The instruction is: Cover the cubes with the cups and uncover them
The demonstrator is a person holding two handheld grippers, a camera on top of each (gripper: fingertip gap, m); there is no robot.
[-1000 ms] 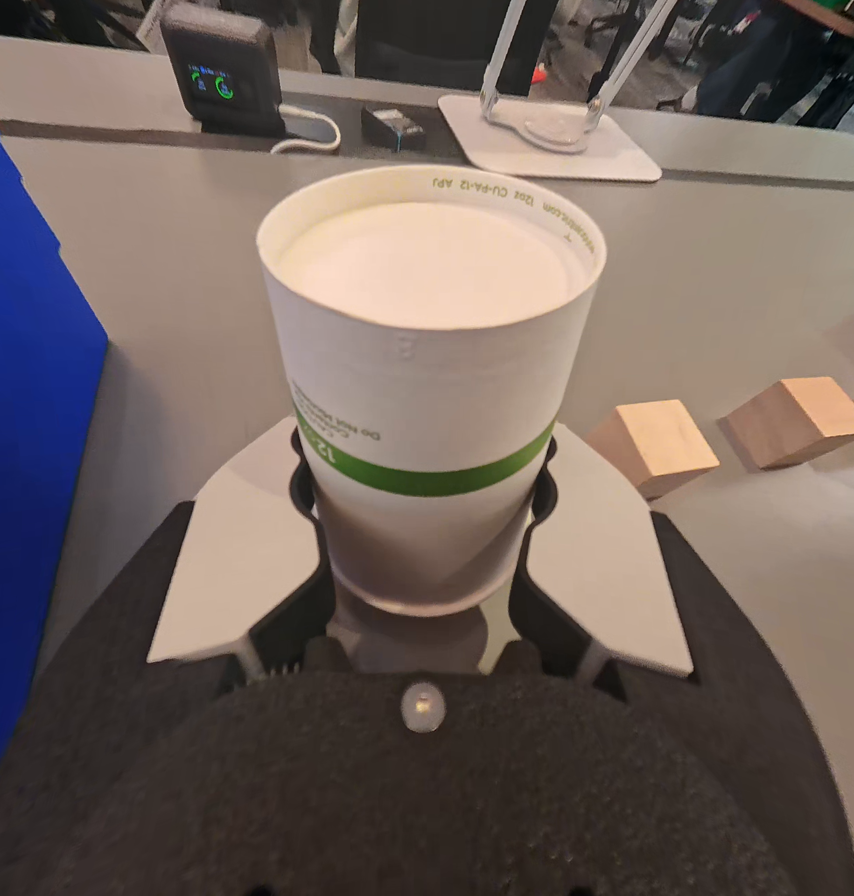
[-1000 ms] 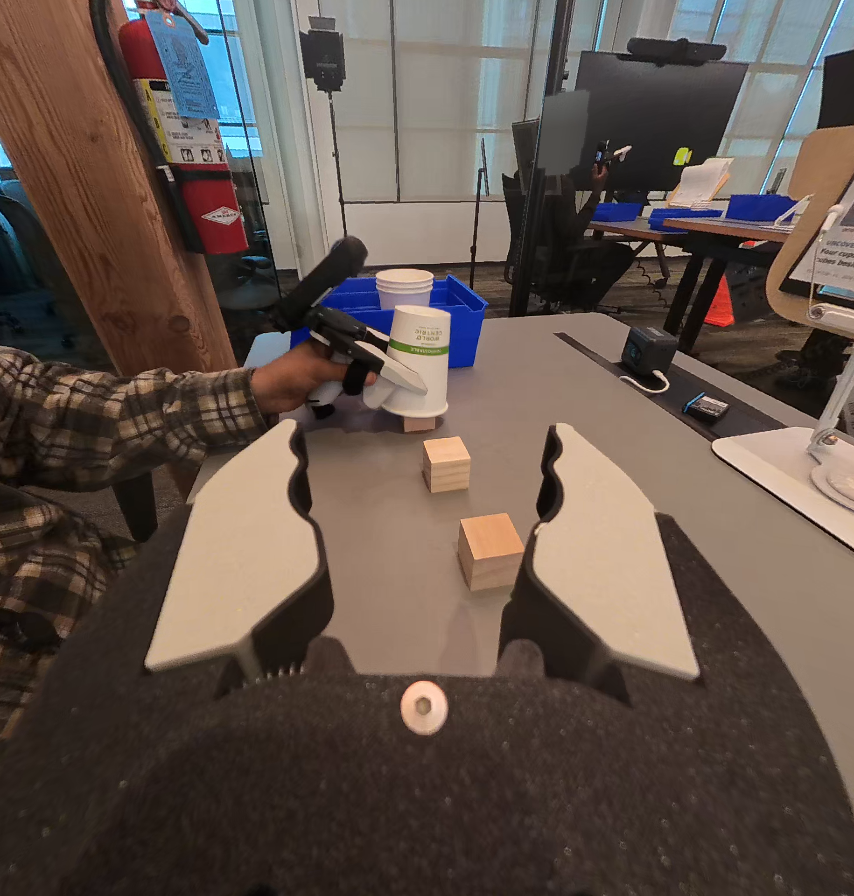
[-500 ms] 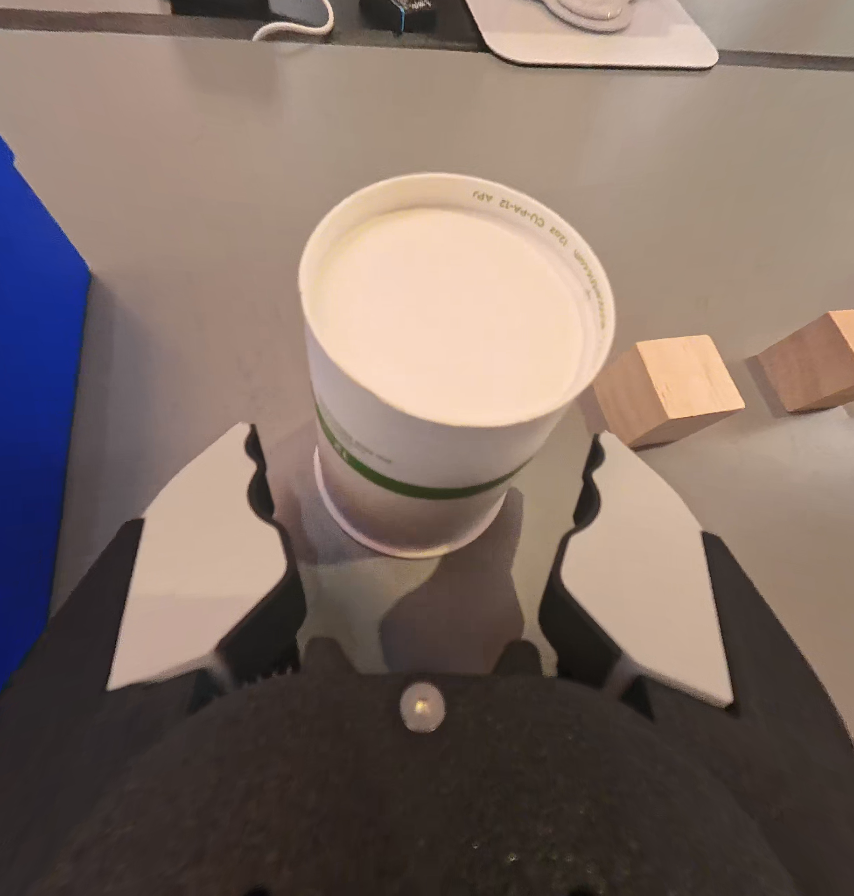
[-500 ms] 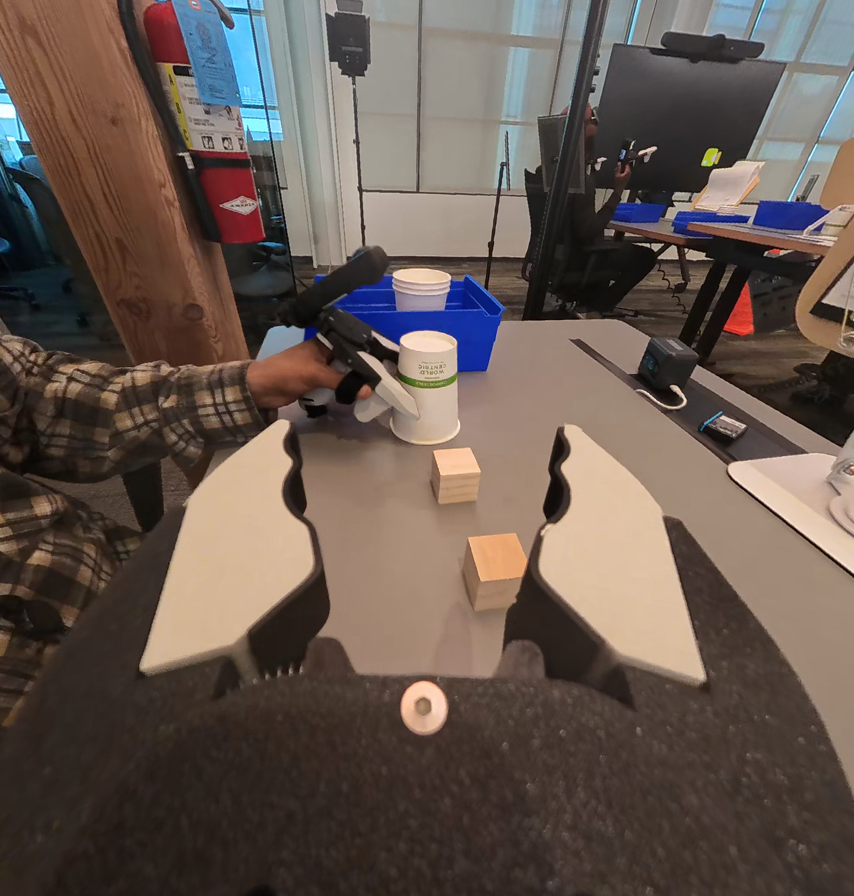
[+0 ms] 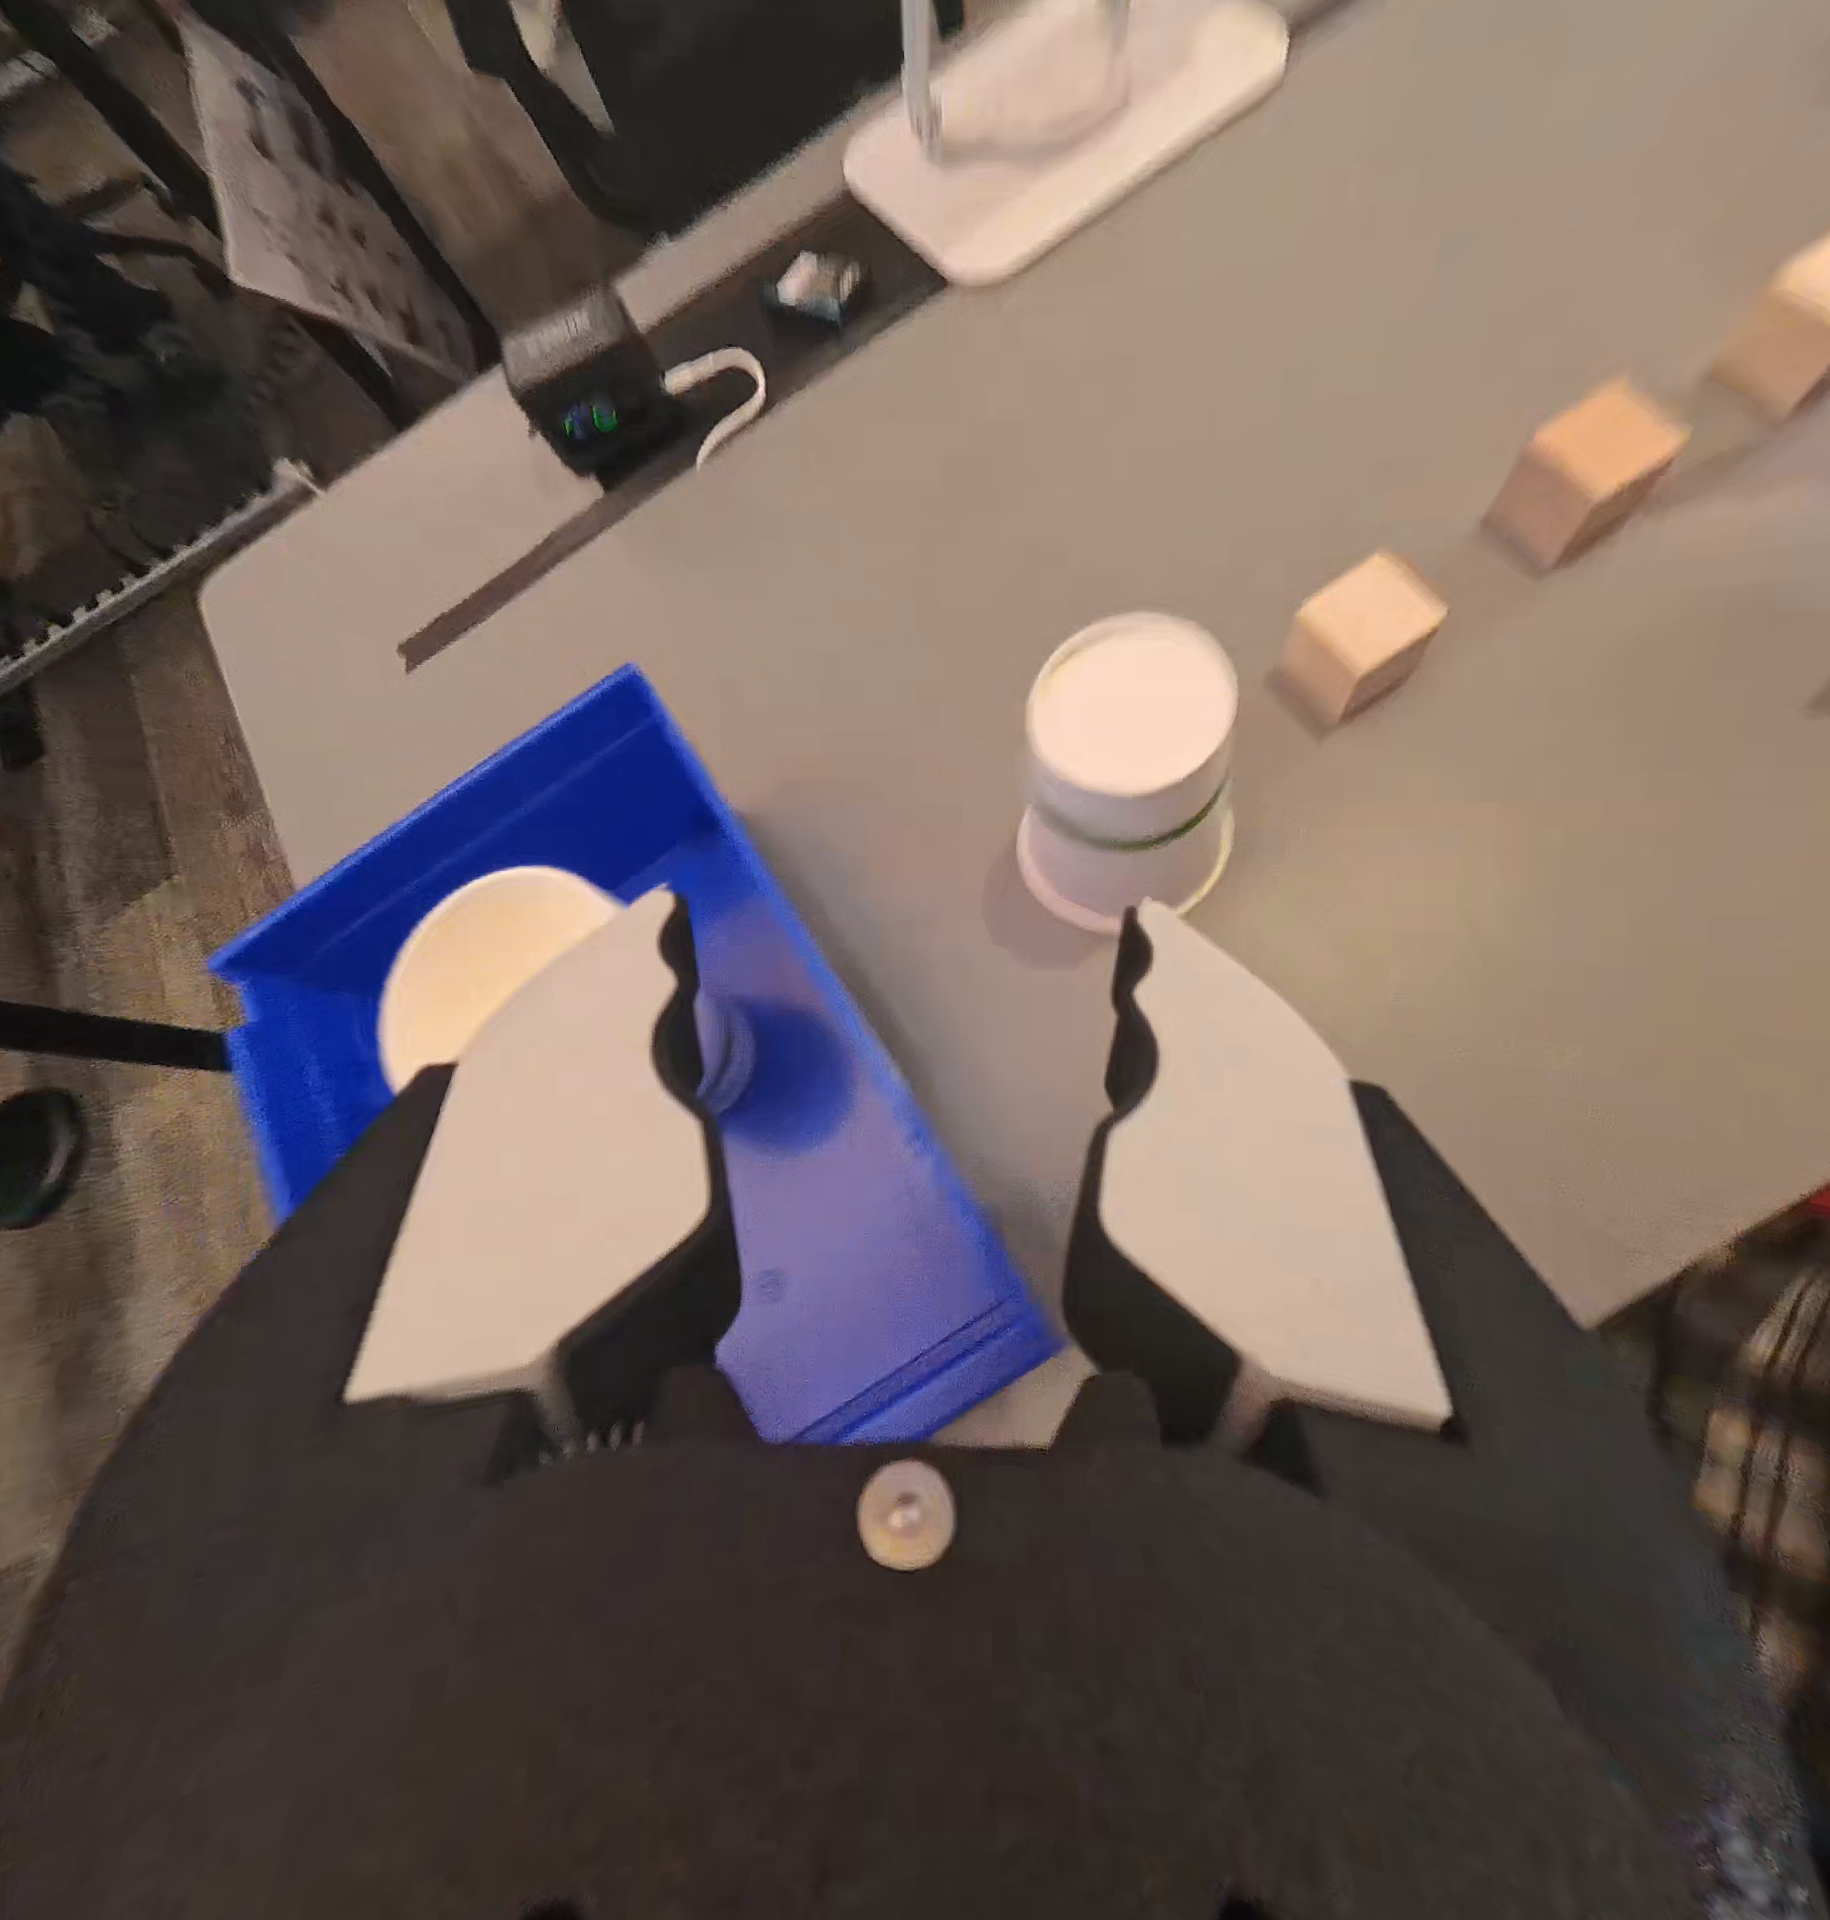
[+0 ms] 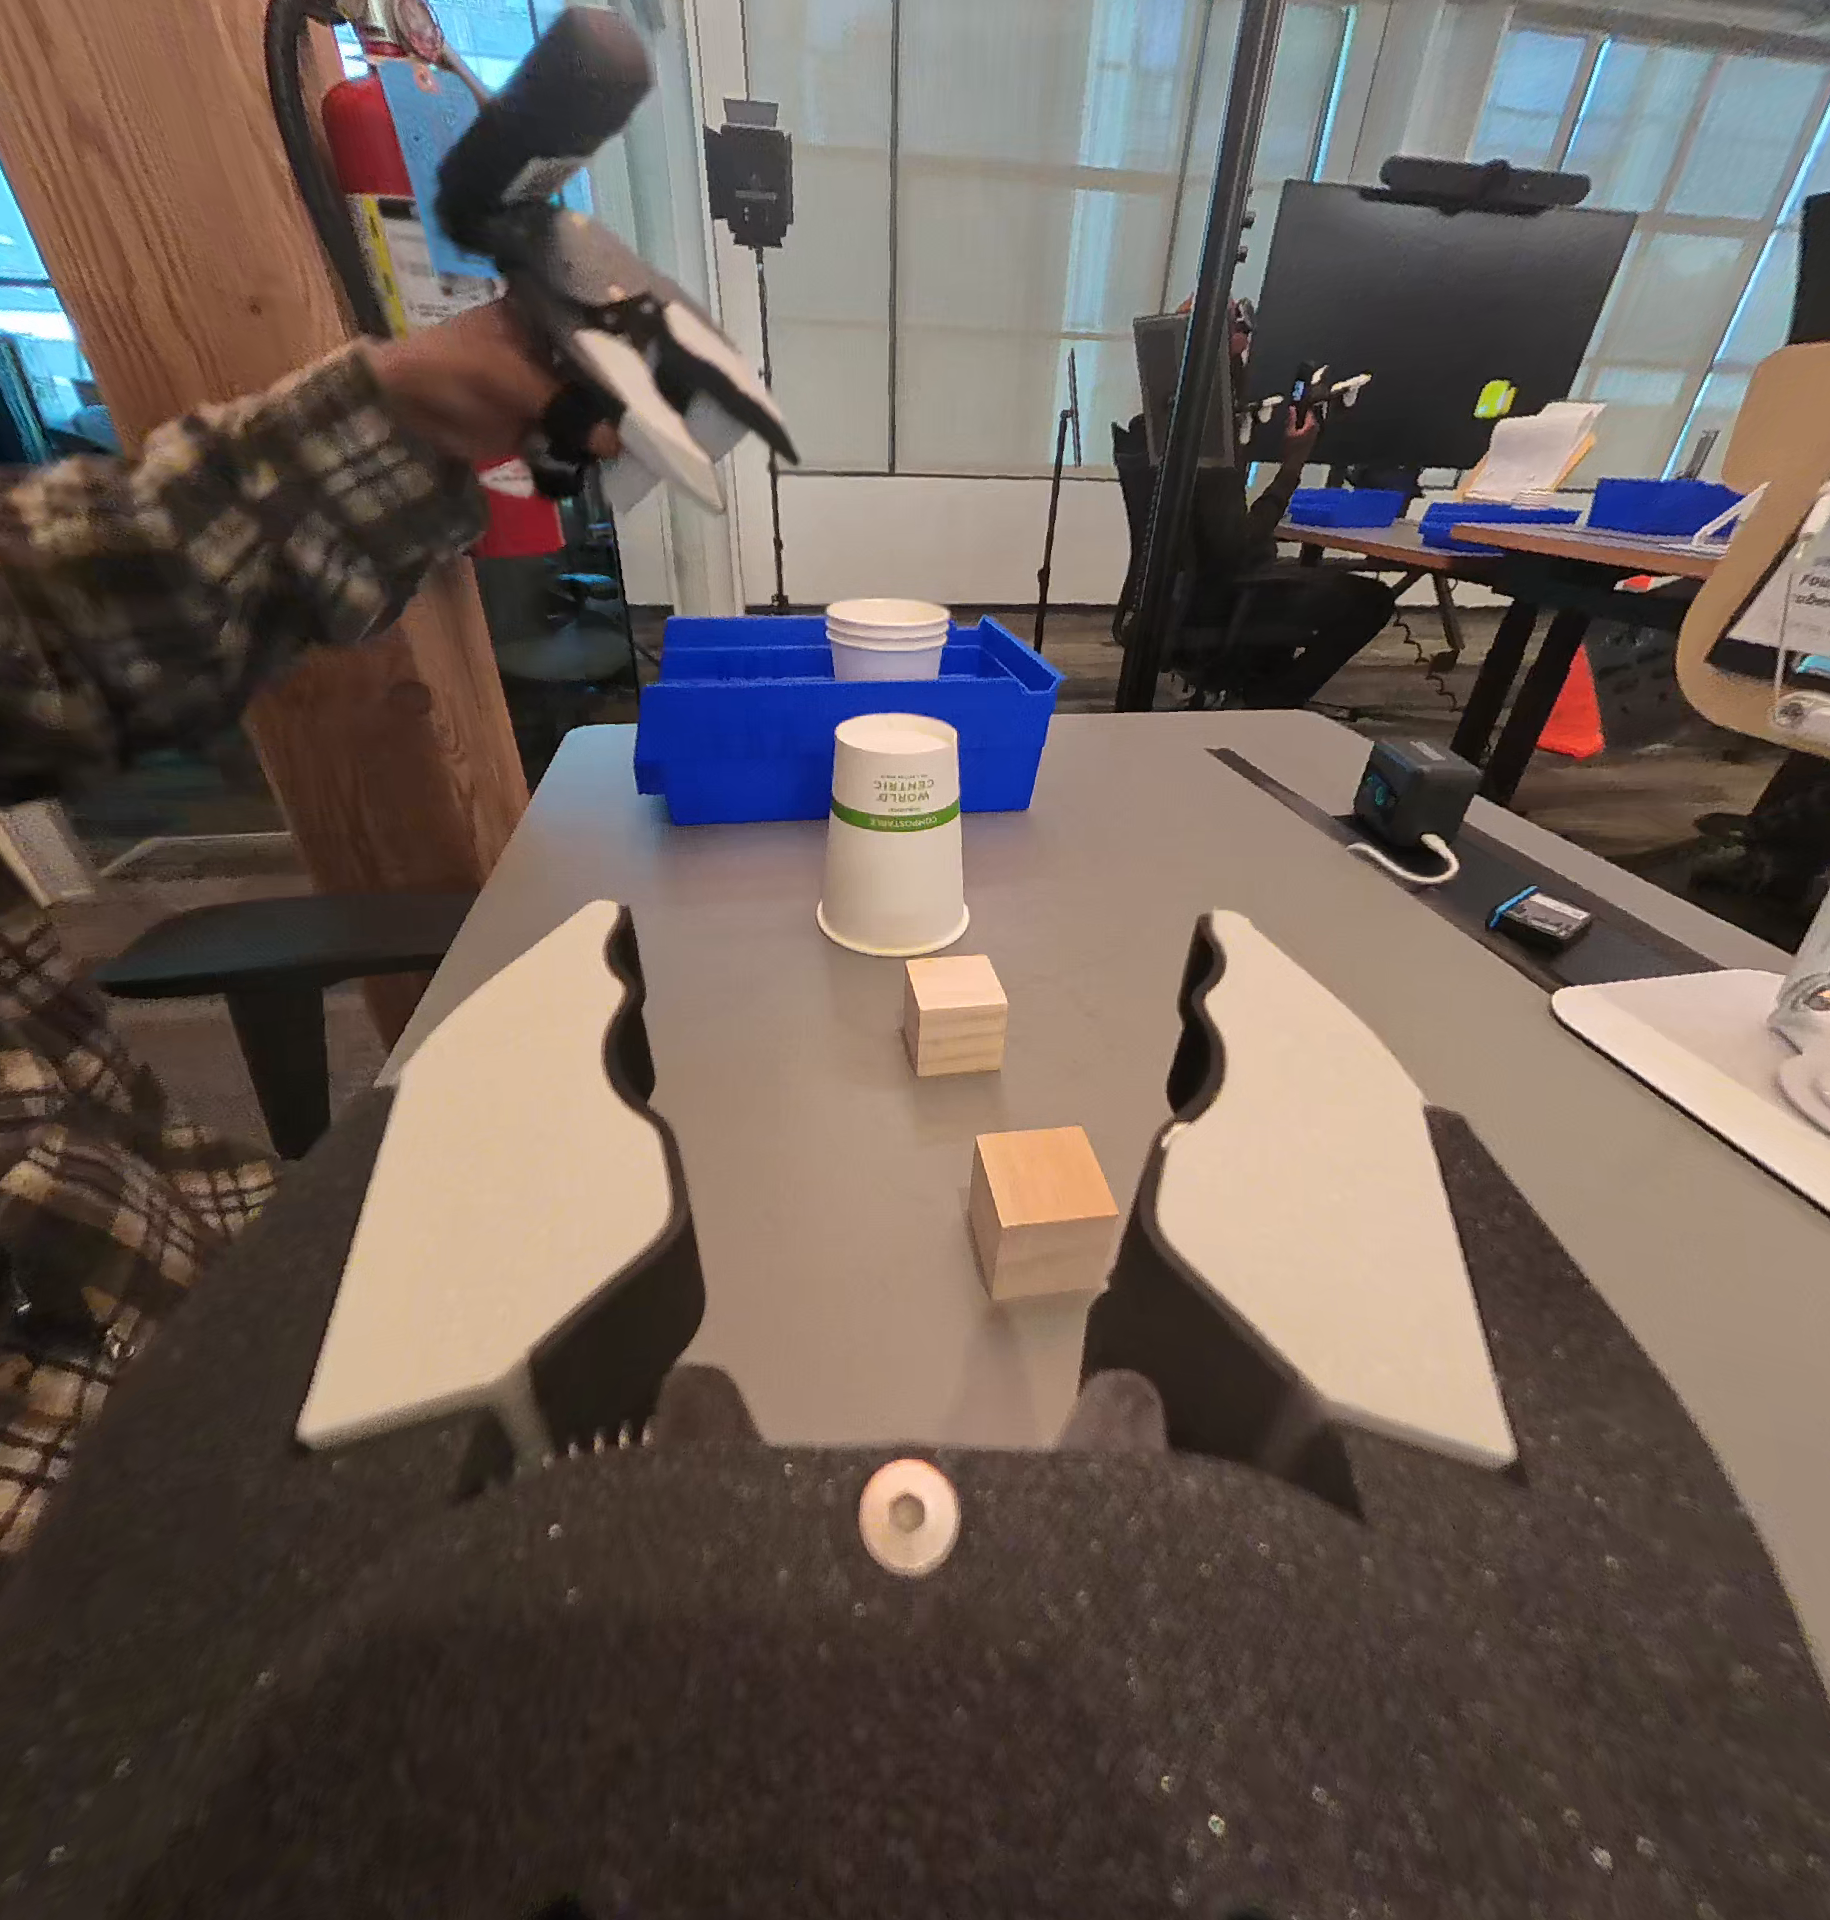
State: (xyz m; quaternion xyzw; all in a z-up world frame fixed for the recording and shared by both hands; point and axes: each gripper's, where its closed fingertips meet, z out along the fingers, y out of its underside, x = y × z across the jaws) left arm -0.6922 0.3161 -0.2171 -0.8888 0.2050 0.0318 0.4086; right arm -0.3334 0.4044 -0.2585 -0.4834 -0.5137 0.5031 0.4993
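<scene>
Cup one, white paper with green band (image 6: 893,836), sits upturned near the desk's (image 6: 1150,831) far edge. My left claw (image 5: 895,1023), wide open, empty, hangs over the blue plastic bin's (image 5: 838,1226) cup stack (image 5: 475,961); next grab covers the nearest bare wooden cube (image 6: 955,1013). Right claw (image 6: 911,1049) open, idle.

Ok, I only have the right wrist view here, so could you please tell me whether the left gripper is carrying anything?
Observer: No. The left gripper is open, with nothing between its fingers.
Operator: Thank you. I count two bare wooden cubes; are there more?
Observer: Yes, the left wrist view shows three in a row beyond the upside-down white paper cup: the nearest light wooden cube, the middle wooden cube and the farthest wooden cube, which is blurred at the picture's edge.
</scene>
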